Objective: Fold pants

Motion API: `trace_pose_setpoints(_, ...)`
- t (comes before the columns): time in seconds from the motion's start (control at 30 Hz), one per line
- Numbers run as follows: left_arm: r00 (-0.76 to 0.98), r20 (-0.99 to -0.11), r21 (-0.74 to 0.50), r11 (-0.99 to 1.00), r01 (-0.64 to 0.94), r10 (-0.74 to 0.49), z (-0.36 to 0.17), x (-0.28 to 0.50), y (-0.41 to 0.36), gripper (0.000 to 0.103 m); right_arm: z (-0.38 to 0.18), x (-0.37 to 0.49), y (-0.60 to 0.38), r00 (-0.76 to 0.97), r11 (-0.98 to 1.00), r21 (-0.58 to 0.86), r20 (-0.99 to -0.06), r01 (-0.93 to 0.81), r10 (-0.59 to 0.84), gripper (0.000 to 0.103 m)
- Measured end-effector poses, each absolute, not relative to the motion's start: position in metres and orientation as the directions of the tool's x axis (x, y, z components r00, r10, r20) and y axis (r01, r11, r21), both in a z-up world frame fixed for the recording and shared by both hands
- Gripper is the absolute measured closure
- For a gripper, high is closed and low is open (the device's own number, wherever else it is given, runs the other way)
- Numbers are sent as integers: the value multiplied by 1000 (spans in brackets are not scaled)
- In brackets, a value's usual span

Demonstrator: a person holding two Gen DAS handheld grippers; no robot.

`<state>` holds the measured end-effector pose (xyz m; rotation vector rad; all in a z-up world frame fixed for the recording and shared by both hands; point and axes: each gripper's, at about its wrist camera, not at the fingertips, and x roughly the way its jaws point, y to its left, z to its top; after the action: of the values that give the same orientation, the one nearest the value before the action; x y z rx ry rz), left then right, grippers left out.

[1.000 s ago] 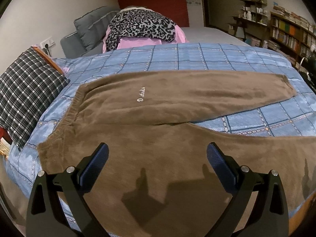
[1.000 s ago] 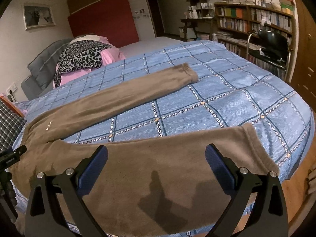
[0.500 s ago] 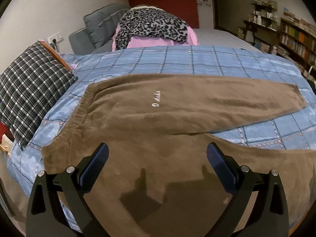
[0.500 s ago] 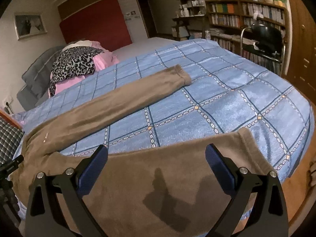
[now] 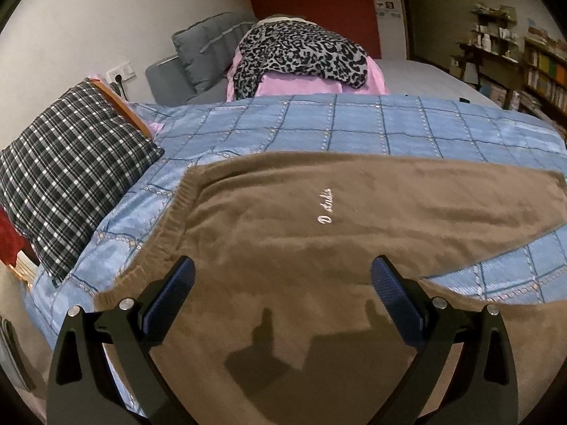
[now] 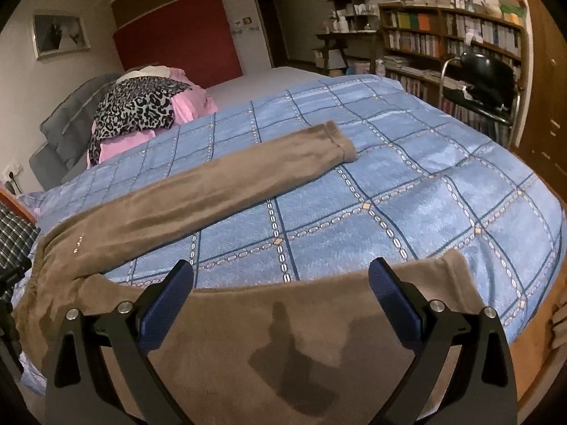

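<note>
On the blue checked bed (image 6: 407, 191), the brown pants (image 5: 319, 233) lie flat lengthwise left-to-right, left fingers (image 5: 280, 294) spread empty above the waist end, right fingers (image 6: 280, 294) likewise over the near cuff.

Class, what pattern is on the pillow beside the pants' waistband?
Dark plaid with white checks on the pillow, clearest in the left wrist view.
</note>
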<state>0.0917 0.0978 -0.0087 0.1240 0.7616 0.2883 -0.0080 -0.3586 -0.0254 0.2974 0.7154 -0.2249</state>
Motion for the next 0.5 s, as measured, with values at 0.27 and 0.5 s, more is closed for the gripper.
trace_pose_setpoints(0.27,675,-636,261,927,-270,375,-9,125,125,2,-19,25,-362,737,945,137,-662,298,-137,5)
trace_pose_setpoints(0.5,644,-655,249,918,-310,395,-17,162,164,2,-27,53,-367,714,946,115,-685,302,-145,5)
